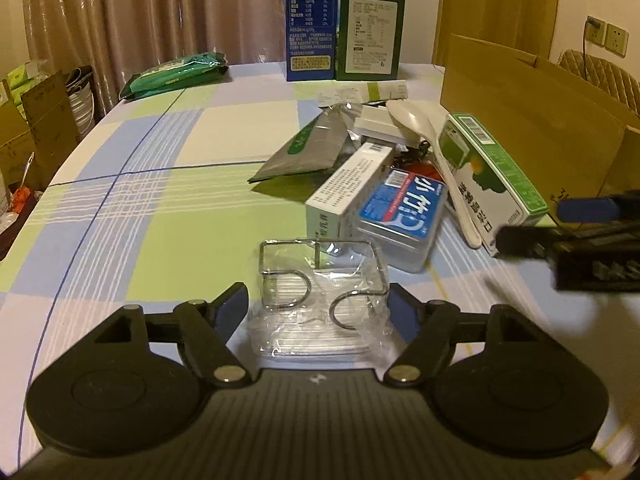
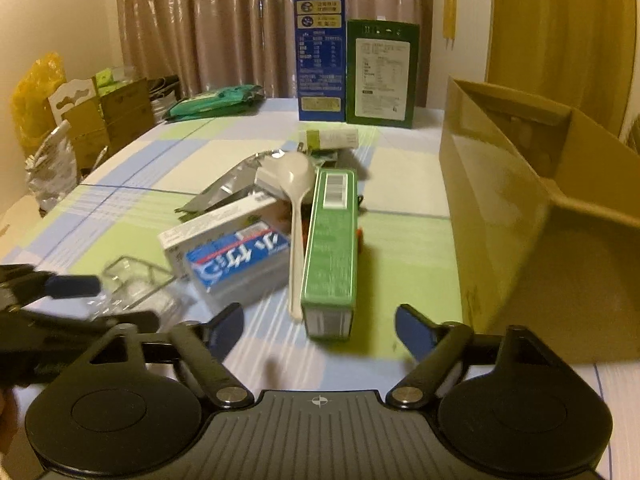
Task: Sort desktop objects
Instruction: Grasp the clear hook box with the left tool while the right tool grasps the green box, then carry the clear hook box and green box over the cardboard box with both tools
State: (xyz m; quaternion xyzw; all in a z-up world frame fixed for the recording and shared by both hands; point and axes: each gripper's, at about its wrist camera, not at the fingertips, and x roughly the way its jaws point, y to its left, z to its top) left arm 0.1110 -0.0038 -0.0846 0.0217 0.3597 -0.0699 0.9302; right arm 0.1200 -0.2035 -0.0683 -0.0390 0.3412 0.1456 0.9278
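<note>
Desktop objects lie in a loose pile at the middle of the worktop (image 1: 160,208), which carries a checked cloth. The pile holds a white spoon (image 2: 294,216), a long green box (image 2: 330,252), a blue-labelled case (image 1: 402,210), a white carton (image 1: 346,192) and a grey foil pouch (image 1: 308,152). The spoon rests across the pile, just beside the green box.

Left gripper (image 1: 318,300): jaws apart, with a clear packet holding a wire hook (image 1: 320,280) between them. Whether the pads press on the packet cannot be told.

Right gripper (image 2: 320,328): jaws apart, nothing clamped. The near end of the green box lies just ahead of the gap.

An open cardboard box (image 2: 520,208) stands to the right of the pile. Two upright cartons, one blue (image 2: 320,52) and one dark green (image 2: 382,74), stand side by side at the far edge. A green wipes pack (image 1: 176,74) lies at the far left, well apart from the pile.
</note>
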